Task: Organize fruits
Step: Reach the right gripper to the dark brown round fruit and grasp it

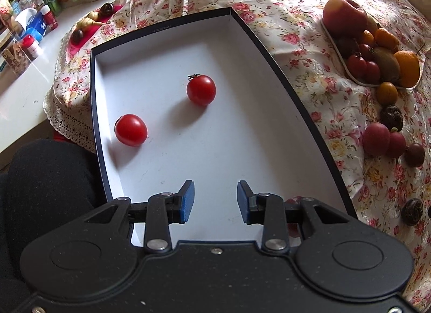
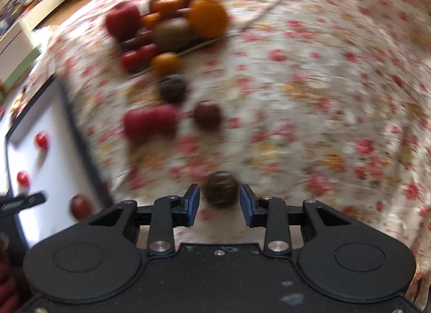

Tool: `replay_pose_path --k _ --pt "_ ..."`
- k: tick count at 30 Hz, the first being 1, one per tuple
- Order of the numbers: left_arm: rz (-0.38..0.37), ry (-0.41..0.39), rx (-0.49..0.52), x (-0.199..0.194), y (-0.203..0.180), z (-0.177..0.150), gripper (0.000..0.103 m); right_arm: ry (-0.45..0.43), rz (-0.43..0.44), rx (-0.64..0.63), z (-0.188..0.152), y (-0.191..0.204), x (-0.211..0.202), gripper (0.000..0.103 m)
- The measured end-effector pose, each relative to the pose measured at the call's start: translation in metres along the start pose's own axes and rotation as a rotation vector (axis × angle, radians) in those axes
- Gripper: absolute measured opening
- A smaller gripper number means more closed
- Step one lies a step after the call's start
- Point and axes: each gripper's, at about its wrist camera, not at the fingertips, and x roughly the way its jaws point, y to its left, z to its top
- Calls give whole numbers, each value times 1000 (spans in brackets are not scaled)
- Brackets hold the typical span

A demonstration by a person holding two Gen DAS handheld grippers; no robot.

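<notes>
The desk under its flowered cream tablecloth (image 1: 309, 51) carries everything. On it, at the left, lies a shallow white cardboard box with a dark rim (image 1: 167, 156), holding two glossy red cherry tomatoes (image 1: 201, 90), well apart. Far right, a pale tray piled with an apple, oranges, kiwis and tomatoes (image 1: 336, 43) waits; loose dark and red fruits trail nearer along the cloth.

The left claw (image 1: 215, 202) hangs over the box's near end, jaws apart, empty. The right claw (image 2: 219, 205), blurred, has its jaws apart on either side of a dark wrinkled round fruit (image 2: 221, 190), seemingly not pressing it.

To do this step well, I judge: steady the right claw, centre the fruit, then close gently so it does not roll or bruise.
</notes>
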Motion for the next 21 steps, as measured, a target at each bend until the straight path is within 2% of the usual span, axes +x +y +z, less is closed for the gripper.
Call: replay_pose_path --k 6,10,21 --pt "1 9 -4 2 1 0 43 39 20 86 7 -18 18 37" --pt "0 12 -1 2 1 -1 43 55 40 68 5 -6 28 42" --pt "-14 16 3 2 0 0 43 86 -23 22 -3 14 56 45"
